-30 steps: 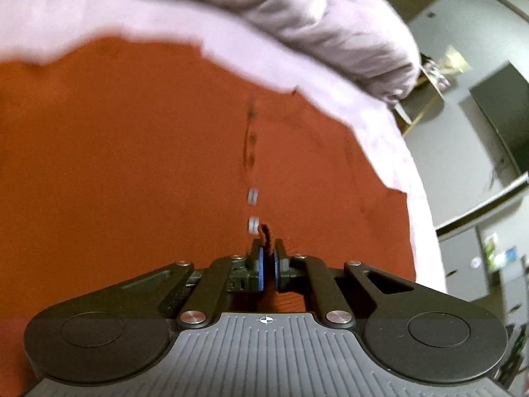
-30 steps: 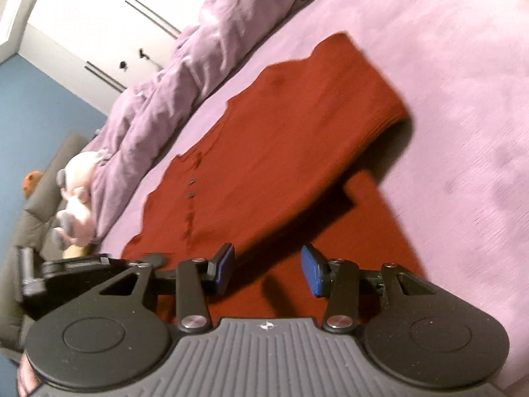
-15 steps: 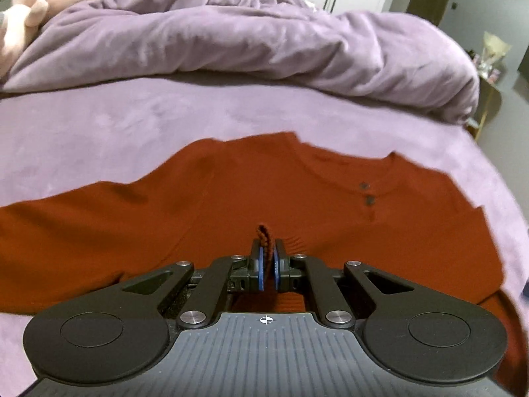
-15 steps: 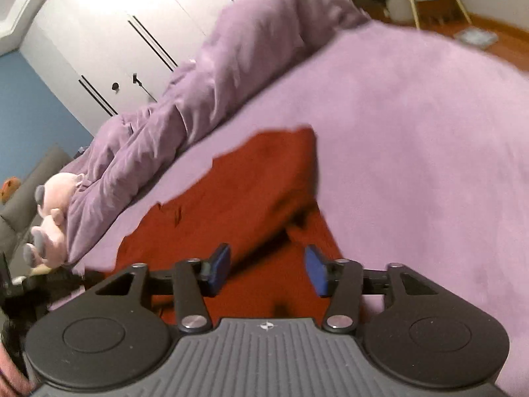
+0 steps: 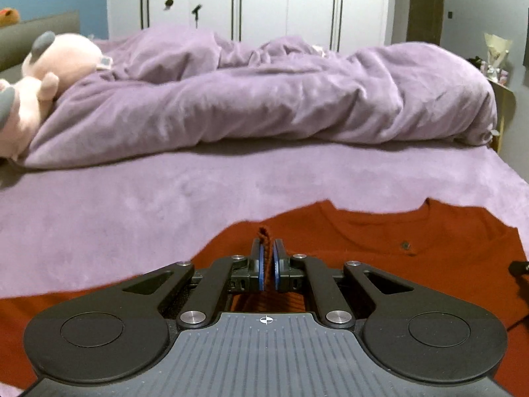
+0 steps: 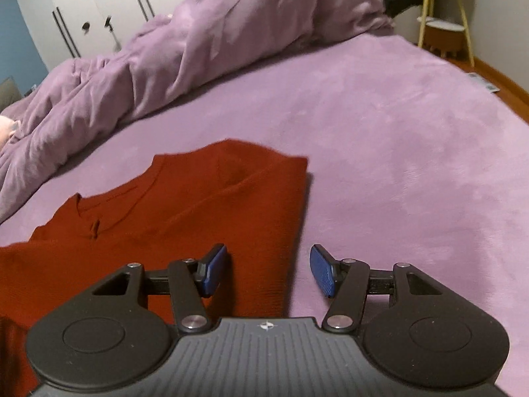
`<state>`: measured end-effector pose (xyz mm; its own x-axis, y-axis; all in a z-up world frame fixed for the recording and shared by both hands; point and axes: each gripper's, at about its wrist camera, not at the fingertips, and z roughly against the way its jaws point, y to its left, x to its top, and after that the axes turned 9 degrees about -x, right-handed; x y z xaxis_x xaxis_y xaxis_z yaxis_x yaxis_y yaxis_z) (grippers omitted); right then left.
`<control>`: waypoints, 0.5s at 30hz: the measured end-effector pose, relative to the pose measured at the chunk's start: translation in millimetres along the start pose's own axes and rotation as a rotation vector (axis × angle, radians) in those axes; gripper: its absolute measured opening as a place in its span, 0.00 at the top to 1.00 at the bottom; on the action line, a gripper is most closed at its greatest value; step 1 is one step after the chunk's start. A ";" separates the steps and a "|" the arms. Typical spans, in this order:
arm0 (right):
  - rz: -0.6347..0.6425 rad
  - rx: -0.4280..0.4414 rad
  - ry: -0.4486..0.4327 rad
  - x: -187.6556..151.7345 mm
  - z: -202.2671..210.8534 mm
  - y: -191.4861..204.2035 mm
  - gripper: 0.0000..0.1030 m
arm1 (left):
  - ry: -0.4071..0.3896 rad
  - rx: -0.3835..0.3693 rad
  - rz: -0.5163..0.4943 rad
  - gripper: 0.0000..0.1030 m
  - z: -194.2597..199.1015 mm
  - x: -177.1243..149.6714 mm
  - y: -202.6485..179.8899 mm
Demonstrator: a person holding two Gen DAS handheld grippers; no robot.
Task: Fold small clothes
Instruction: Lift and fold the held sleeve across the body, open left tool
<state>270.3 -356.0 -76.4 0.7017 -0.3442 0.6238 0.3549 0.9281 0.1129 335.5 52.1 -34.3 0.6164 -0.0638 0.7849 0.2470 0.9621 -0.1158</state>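
Two tools: left tool [image 5: 267,258] clenched on red shirt [image 6: 185,205] fabric; right tool [image 6: 268,269] released.
Shirt position: right tool straddles its folded right edge, mid-bed [image 6: 396,125].

We see a rust-red knit shirt [image 6: 185,211], matt and finely ribbed, on a bed [image 6: 396,139] in soft, velvety lilac fabric; each hand-held gripper, left [image 5: 268,264] and right [image 6: 268,273], is matt black plastic with textured blue pads [image 6: 322,276]

One red shirt [image 6: 185,211], one duvet [image 5: 281,99], one plush toy [image 5: 43,76]
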 end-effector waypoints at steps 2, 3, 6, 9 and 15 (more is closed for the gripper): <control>0.050 -0.012 -0.014 1.2 -2.8 8.1 0.68 | 0.018 0.011 -0.016 0.93 -4.8 -6.9 0.0; 0.076 -0.013 -0.020 1.3 -3.9 12.0 0.73 | 0.027 0.019 -0.030 0.93 -7.7 -10.5 -0.1; 0.150 -0.036 -0.062 2.8 -2.0 26.2 0.90 | 0.032 0.039 -0.050 0.93 -12.8 -16.6 -0.8; 0.175 -0.095 -0.136 5.8 3.9 33.5 0.92 | -0.005 0.048 -0.035 0.93 -12.0 -14.2 -2.8; 0.149 -0.167 -0.134 2.8 -2.3 29.5 0.88 | 0.016 0.129 -0.046 0.91 -28.8 -17.2 -9.3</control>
<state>284.1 -329.9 -73.2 0.6696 -0.1727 0.7224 0.3587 0.9269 -0.1108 344.1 36.6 -64.3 0.6186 -0.1114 0.7778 0.1776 0.9841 -0.0003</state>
